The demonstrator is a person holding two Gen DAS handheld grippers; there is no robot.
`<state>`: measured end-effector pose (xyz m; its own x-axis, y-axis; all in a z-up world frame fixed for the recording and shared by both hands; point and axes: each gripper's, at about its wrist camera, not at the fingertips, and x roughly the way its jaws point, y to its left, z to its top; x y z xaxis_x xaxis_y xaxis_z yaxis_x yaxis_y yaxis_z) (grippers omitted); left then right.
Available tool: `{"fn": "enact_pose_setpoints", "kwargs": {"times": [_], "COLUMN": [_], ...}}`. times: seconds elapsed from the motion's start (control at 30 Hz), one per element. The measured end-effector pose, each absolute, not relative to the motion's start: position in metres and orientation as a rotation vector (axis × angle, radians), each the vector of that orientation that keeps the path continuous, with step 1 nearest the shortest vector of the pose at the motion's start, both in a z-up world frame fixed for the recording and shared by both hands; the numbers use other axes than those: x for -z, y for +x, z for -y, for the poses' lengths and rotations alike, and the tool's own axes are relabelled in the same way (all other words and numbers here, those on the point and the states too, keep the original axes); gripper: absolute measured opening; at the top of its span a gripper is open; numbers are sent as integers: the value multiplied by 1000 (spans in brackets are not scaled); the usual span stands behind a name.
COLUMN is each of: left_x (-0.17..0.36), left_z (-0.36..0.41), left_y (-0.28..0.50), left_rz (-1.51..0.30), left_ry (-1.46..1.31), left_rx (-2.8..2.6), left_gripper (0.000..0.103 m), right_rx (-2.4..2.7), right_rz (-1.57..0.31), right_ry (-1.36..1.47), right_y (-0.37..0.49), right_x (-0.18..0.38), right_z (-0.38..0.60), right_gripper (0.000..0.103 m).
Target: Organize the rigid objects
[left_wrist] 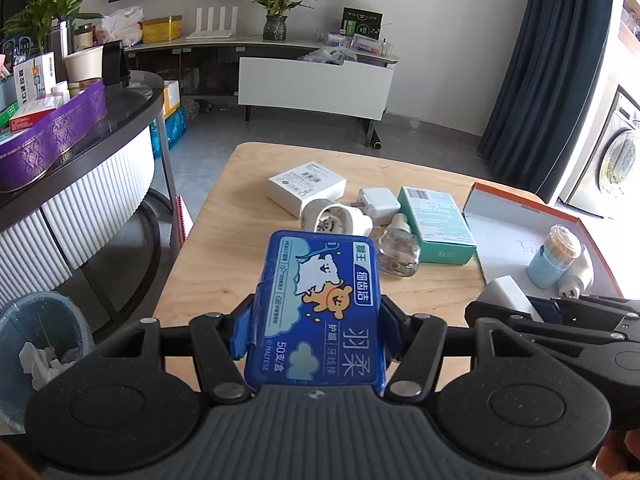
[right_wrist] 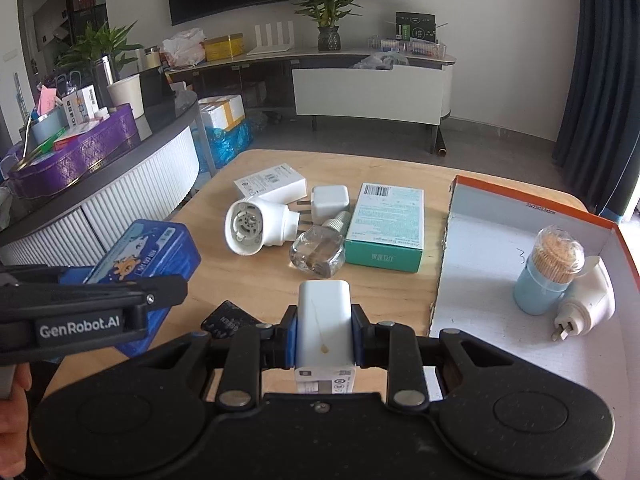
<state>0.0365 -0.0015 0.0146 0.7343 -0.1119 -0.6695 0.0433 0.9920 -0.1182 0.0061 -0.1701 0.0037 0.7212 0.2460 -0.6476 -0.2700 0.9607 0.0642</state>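
- In the orange-edged box (right_wrist: 472, 240), at three o'clock on the wooden table (right_wrist: 256, 280), two things are already stowed: a blue toothpick jar (right_wrist: 546, 270) standing upright and a white plug (right_wrist: 586, 304) lying against it.
- A blue floss tin (left_wrist: 320, 312) is clamped between the jaws of the left gripper (left_wrist: 318, 330) and is carried clear of the table, at about nine o'clock in the right wrist view.
- A white charger (right_wrist: 324, 320) is pinched tightly by the closed jaws of the right gripper (right_wrist: 324, 334), just beside the box's near corner.
- Left loose at twelve o'clock are a white carton (right_wrist: 272, 184), a round white adapter (right_wrist: 256, 226), a small white cube plug (right_wrist: 330, 200), a clear glass bottle (right_wrist: 318, 254) and a teal carton (right_wrist: 386, 226), all close together.
- A small dark item (right_wrist: 226, 322) lies near the right gripper; what it is cannot be told.
- The task is judged under halfway: two items boxed, two in hand, at least five waiting.
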Motion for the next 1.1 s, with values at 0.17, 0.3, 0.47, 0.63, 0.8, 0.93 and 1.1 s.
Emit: {"fn": "enact_pose_setpoints", "kwargs": {"times": [0.17, 0.3, 0.47, 0.63, 0.8, 0.93, 1.1], "left_x": [-20, -23, -25, -27, -27, -27, -29], "left_z": [18, 33, 50, 63, 77, 88, 102], "left_y": [31, 28, 25, 24, 23, 22, 23], "left_rz": [-738, -737, -739, -739, -741, -745, -747], "left_ry": [-92, -80, -67, -54, -41, -33, -23], "left_rx": [122, 156, 191, 222, 246, 268, 299], "left_gripper": [62, 62, 62, 62, 62, 62, 62], "right_rx": [-251, -213, -181, -151, -119, -95, -71], "right_rz": [-696, -685, -682, -682, -675, -673, -670], "right_ry": [-21, -16, -5, 15, 37, 48, 60], "right_y": [-3, -10, -18, -24, -29, -33, -36], "right_x": [-17, -24, -28, -30, -32, -32, -32], "right_z": [183, 194, 210, 224, 241, 252, 266], "right_gripper": [32, 32, 32, 32, 32, 32, 32]}}
